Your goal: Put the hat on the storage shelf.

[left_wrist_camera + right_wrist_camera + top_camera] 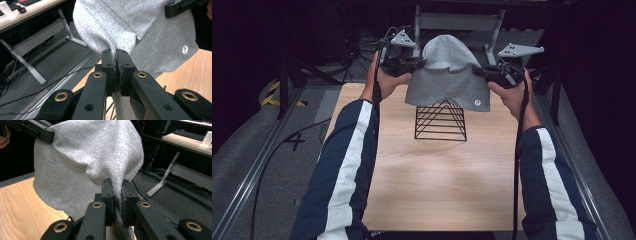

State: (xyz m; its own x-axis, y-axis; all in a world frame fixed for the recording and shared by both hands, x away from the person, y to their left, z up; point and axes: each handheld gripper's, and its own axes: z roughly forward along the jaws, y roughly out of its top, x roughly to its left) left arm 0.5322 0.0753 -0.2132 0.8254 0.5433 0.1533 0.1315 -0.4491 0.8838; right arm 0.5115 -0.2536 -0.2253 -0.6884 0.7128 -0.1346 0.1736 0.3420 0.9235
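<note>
Left tongs (pixel 419 63): closed on the left edge of the grey beanie (pixel 447 75), fabric pinched between both pads, as the left gripper view confirms. The beanie is held up in the air, stretched between the two tongs, above the far part of the wooden counter (pixel 437 180). Its lower hem hangs just over the apex of the black wire pyramid stand (pixel 440 121); contact between them cannot be determined. Right tongs (pixel 477 71): closed on the beanie's right edge
</note>
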